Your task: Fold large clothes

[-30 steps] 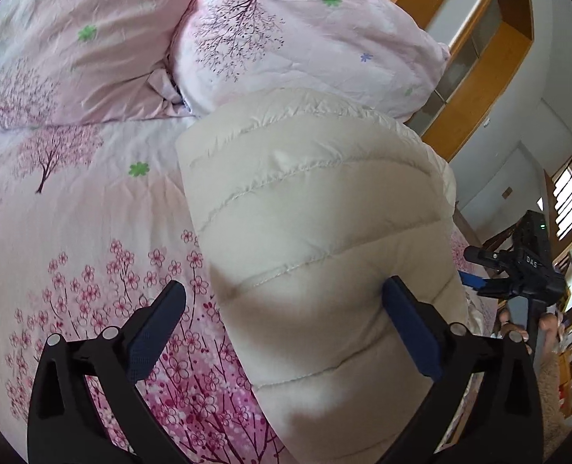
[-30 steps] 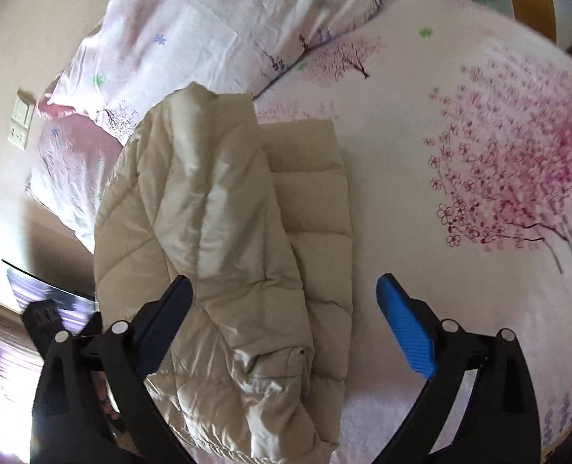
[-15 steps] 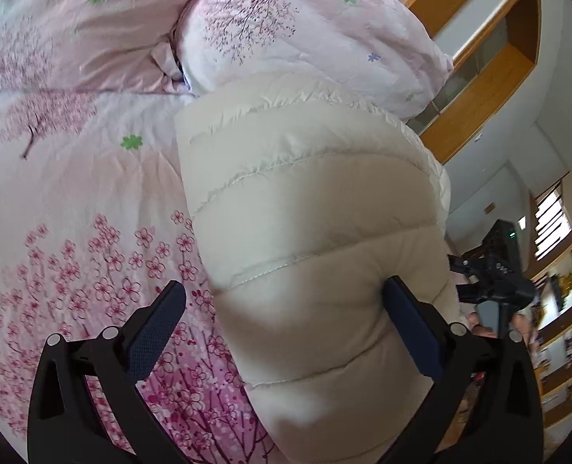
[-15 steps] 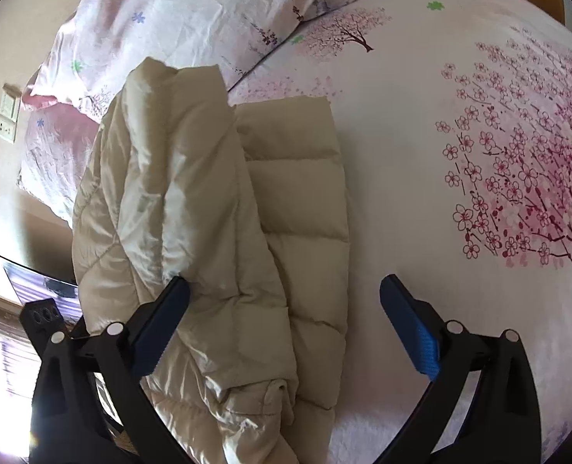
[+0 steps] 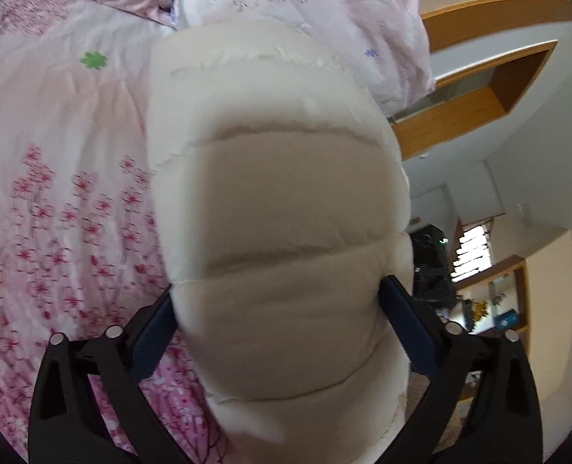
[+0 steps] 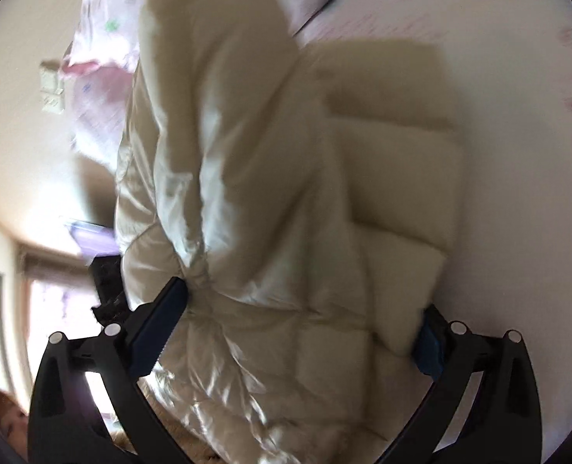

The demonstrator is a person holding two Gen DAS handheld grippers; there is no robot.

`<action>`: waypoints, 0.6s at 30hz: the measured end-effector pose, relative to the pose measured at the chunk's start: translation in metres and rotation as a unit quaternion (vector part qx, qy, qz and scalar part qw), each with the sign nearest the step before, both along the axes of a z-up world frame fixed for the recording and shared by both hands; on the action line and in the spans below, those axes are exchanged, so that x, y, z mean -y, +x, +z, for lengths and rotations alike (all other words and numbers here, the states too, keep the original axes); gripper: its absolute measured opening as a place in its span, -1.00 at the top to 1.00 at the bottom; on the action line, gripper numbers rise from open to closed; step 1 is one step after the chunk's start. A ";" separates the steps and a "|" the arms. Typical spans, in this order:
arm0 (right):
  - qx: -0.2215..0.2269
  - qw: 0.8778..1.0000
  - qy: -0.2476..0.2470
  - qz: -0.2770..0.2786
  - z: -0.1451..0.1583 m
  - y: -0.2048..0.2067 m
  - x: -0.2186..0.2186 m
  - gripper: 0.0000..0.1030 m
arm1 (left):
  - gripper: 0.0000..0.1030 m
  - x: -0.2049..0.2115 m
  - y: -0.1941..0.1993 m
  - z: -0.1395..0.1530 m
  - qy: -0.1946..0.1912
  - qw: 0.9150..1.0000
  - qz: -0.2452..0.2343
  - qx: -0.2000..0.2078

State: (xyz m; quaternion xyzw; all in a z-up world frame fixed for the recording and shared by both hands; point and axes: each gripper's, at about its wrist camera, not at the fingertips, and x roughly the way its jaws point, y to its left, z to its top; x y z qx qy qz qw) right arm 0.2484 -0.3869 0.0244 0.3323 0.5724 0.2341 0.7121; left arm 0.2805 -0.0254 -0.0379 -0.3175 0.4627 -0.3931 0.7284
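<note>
A cream quilted puffer jacket (image 5: 278,201) lies on the pink blossom-print bed sheet (image 5: 61,201), one end bulging up close to the left wrist camera. My left gripper (image 5: 278,324) is open, its blue pads on either side of that padded end. In the blurred right wrist view the same jacket (image 6: 270,178) lies folded lengthwise, with a shiny upper layer over flat quilted panels. My right gripper (image 6: 293,332) is also open and straddles the jacket's near end, with the fabric touching both pads. The jacket's lower edge is hidden under the fingers.
Pink floral pillows (image 5: 309,4) lie beyond the jacket at the head of the bed. A wooden shelf frame (image 5: 479,89) and a black device (image 5: 429,263) are on the right. A wall socket (image 6: 52,89) and a person's head (image 6: 3,413) show at the left.
Both grippers have pushed forward onto the jacket, which now fills the space between each pair of fingers. Neither finger spread has changed. The right view has become blurred.
</note>
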 end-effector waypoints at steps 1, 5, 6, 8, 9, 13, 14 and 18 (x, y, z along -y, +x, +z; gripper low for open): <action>0.002 1.000 0.003 0.012 -0.001 0.003 -0.004 -0.96 | -0.90 0.001 0.000 0.000 -0.002 1.000 -0.002 0.001; 0.005 0.999 0.025 0.046 -0.003 0.014 -0.021 -0.96 | -0.87 0.000 0.002 0.000 -0.019 1.000 -0.006 0.000; 0.008 0.998 0.027 0.055 -0.004 0.017 -0.028 -0.96 | -0.87 -0.001 0.002 -0.001 -0.025 1.000 -0.006 -0.001; 0.011 0.998 0.029 0.059 -0.005 0.021 -0.037 -0.81 | -0.87 -0.005 0.000 -0.002 -0.029 1.000 -0.005 -0.001; 0.008 0.997 0.043 0.058 -0.007 0.018 -0.040 -0.68 | -0.86 -0.005 0.000 -0.002 -0.030 1.000 -0.003 0.000; 0.023 0.994 0.097 0.044 -0.008 0.011 -0.047 0.13 | -0.44 -0.013 -0.006 0.003 -0.022 1.000 0.017 0.007; 0.027 0.994 0.099 0.042 -0.006 0.010 -0.049 0.25 | -0.38 -0.016 -0.008 0.006 -0.023 0.999 0.020 0.011; 0.046 0.993 0.102 0.048 0.010 0.007 -0.066 0.45 | -0.11 -0.028 -0.017 0.028 -0.020 0.999 0.026 0.043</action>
